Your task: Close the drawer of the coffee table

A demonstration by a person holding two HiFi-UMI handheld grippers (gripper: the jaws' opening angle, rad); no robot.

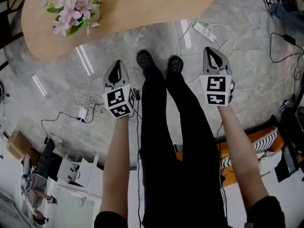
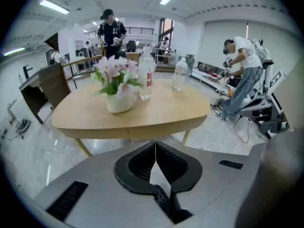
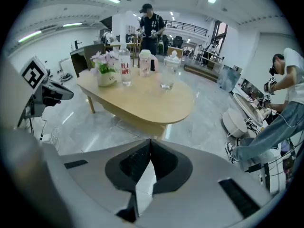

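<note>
Standing between the operator and the table [image 1: 156, 6] is only open floor [image 1: 251, 70]. The operator's dark trouser legs and black shoes [image 1: 145, 60] fill the centre of the head view. White cables [image 1: 88, 103] lie in loops at centre left, and a white power strip [image 1: 204, 31] with its lead lies at upper centre right.

The left hand-held gripper [image 1: 118, 63] is clenched, jaws tip to tip with nothing between them. The right hand-held gripper [image 1: 209, 51] is likewise clenched and empty. Both hang over the floor, apart from the table.

The drawer [image 2: 156, 128] sits in the table's front edge band, at the centre of the left gripper view, flush with the band beside a thin vertical seam.

The table has a rounded top of pale, smooth wood on slim splayed legs. On it stand a white pot [image 2: 118, 102] of pink flowers, a bottle with a red label [image 2: 147, 82] and a clear bottle [image 2: 178, 75].

The floor is glossy grey marble-pattern tile that mirrors the ceiling strip lights. The room is a large white hall. One person in dark clothes [image 2: 110, 30] stands beyond the table, and another in a white shirt [image 2: 242, 65] bends at the right of the frame.
</note>
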